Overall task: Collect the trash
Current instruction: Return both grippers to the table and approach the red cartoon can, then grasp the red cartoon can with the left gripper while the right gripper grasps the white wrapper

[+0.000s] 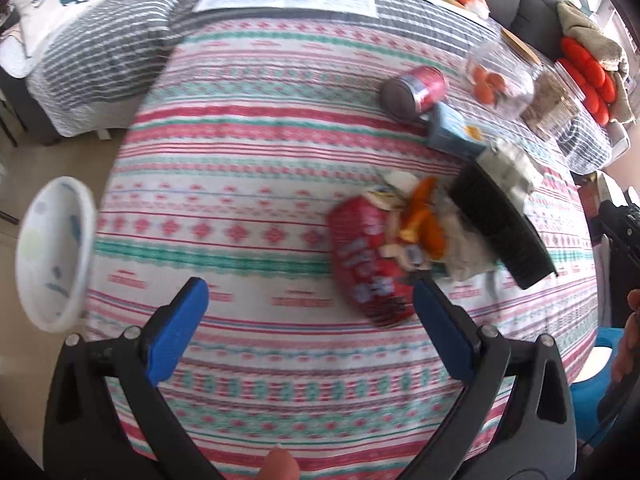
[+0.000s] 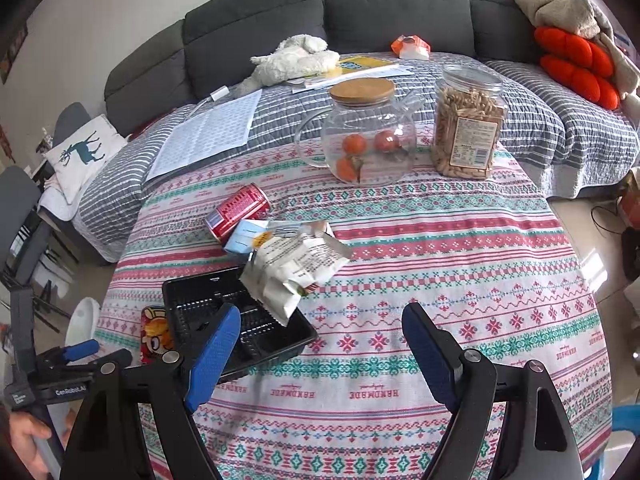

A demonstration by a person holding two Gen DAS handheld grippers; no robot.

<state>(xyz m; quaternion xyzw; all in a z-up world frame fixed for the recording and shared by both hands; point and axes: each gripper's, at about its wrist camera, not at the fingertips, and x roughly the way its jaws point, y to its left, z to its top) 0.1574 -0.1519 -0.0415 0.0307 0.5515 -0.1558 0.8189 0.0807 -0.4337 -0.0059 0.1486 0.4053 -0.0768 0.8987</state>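
Note:
The trash lies in a loose pile on the patterned tablecloth (image 2: 440, 248). It holds a red can (image 2: 238, 210) on its side, a blue carton (image 2: 248, 236), a crumpled white wrapper (image 2: 292, 268), a black plastic tray (image 2: 236, 316) and a red snack bag (image 2: 154, 332). In the left wrist view the red snack bag (image 1: 368, 264) and orange peel (image 1: 424, 220) lie just beyond my left gripper (image 1: 310, 320), which is open and empty. My right gripper (image 2: 322, 344) is open too, over bare cloth, with the tray by its left finger.
A glass pot (image 2: 364, 136) with a cork lid and a clear jar (image 2: 468, 124) stand at the table's far side. Behind them is a grey sofa (image 2: 360, 4) with papers and a plush toy. A white bin (image 1: 56, 256) stands off the table's left edge.

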